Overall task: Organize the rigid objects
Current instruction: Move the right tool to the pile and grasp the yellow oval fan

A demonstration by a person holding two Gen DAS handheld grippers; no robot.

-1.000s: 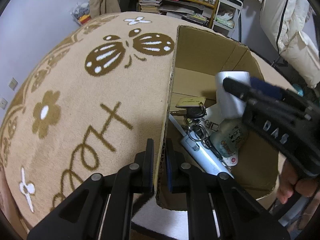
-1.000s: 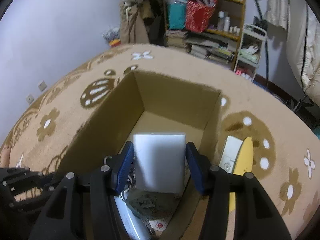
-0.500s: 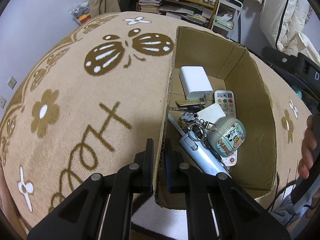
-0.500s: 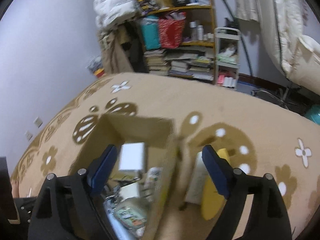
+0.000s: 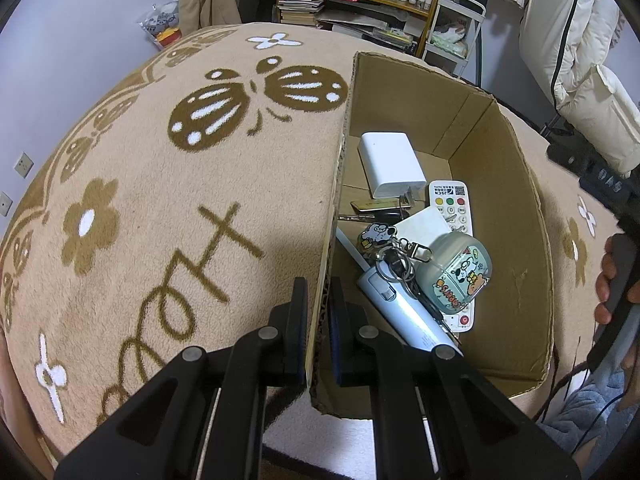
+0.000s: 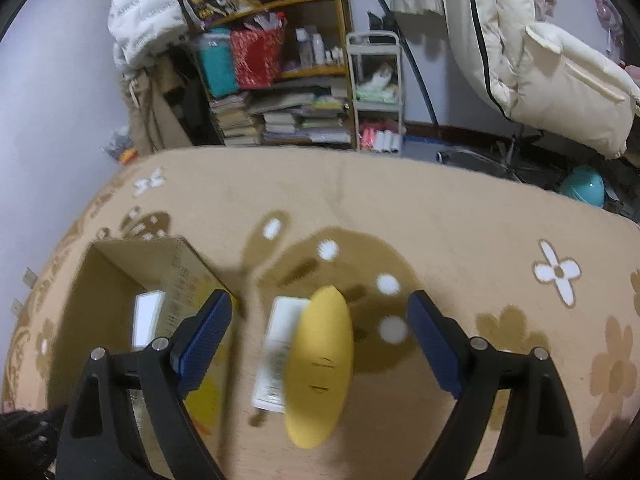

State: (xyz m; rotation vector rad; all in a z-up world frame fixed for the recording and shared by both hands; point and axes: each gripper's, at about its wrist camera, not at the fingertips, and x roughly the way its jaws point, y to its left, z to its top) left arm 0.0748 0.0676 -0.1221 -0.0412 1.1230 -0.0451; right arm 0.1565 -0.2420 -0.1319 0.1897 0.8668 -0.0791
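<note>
Carpet (image 6: 460, 220) under yellow case (image 6: 318, 364), right claw (image 6: 320, 340) wide.

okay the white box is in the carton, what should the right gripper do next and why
Probably lower the right gripper over the yellow oval object and close on it. Its jaws stand wide open and empty, already straddling that object, which lies on the rug outside the cardboard box. The left gripper grips the box wall, steadying it.
</note>
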